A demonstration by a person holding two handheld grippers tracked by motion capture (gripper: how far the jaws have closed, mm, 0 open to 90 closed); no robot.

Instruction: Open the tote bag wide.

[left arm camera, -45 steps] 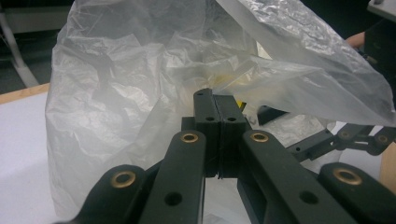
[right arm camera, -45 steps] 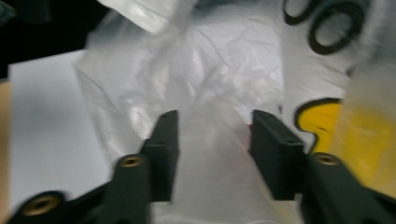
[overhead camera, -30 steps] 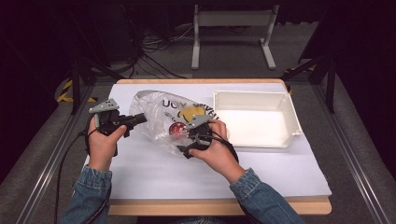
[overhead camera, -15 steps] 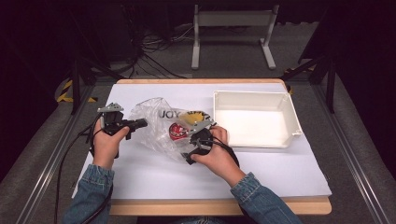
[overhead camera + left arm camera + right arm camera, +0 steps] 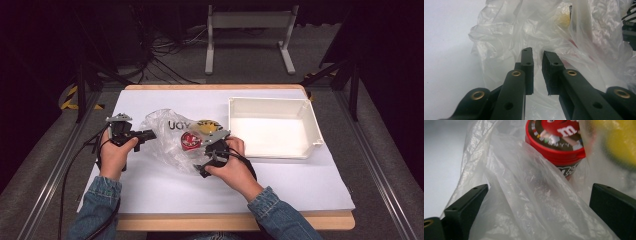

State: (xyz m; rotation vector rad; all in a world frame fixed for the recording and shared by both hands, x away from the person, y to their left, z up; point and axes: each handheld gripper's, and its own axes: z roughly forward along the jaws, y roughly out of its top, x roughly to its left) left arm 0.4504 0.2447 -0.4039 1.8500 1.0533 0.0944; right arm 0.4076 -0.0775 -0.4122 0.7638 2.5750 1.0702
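Two grippers are working a clear plastic bag (image 5: 170,137) lying on the desk's white sheet, left of centre, nearer the left edge than the white tray (image 5: 272,129) by the right edge. Left gripper (image 5: 150,133) is nosing into the bag's left side — jaws have just been opening, a narrow gap, nothing pinched. Right gripper (image 5: 537,202) is standing wide open, film bunching loosely between. Red candy tub (image 5: 556,143) and something yellow (image 5: 205,126) are sitting inside the bag.
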